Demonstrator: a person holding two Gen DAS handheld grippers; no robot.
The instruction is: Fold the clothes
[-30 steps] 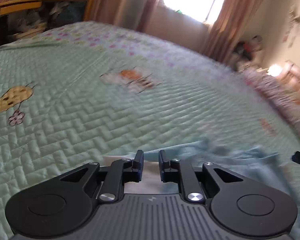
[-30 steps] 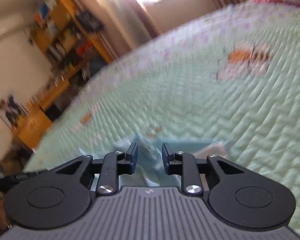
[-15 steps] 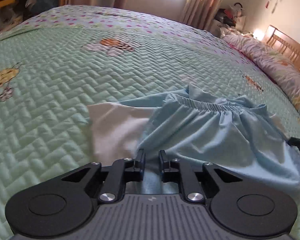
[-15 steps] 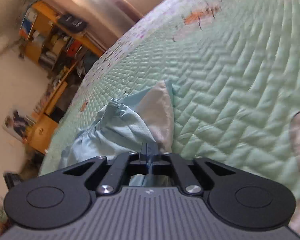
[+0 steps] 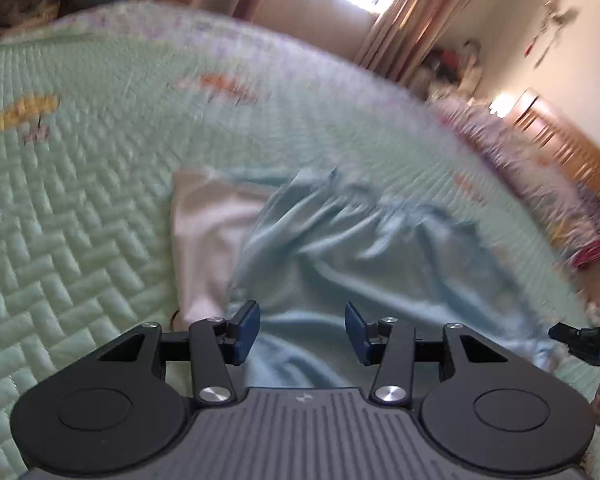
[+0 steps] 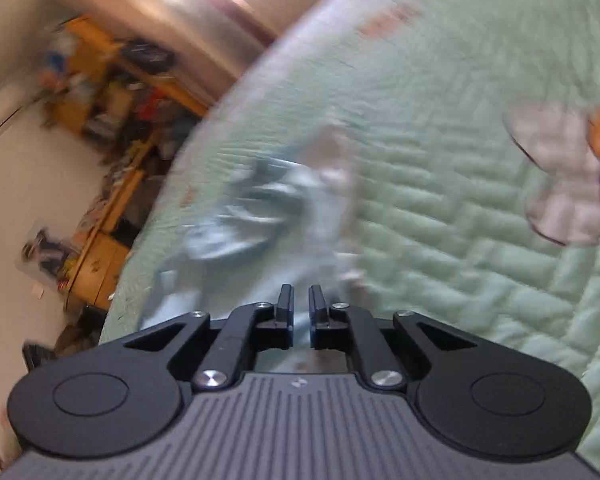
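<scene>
The worry from where I stand is the blue garment (image 5: 340,264) going slack in a heap. It lies crumpled on the green quilted bed (image 5: 80,216), bunched into ridges, with a white piece of cloth (image 5: 208,236) showing at its nine o'clock side. If both tools let go while the cloth is still rumpled, any fold laid over it would likely come out crooked, and the white layer underneath may drag along and spoil the edge. The pictures are smeared with motion, so a fast grab at the wrong ridge also looks possible.

The left tool (image 5: 302,330) has its jaws spread about halfway and opening further. The blue cloth lies between and beneath them, but the blue pads (image 5: 246,330) stand clear of it on both sides, so I judge it holds nothing.

The right tool (image 6: 301,308) shows only a narrow slit between its jaws, which are opening slightly. The garment (image 6: 260,208) lies ahead of it toward eleven o'clock. I see nothing pinched in the slit, though the blur makes that hard to swear to.

In the left view the tip of the right tool pokes in at three o'clock, at the edge of the garment.
</scene>
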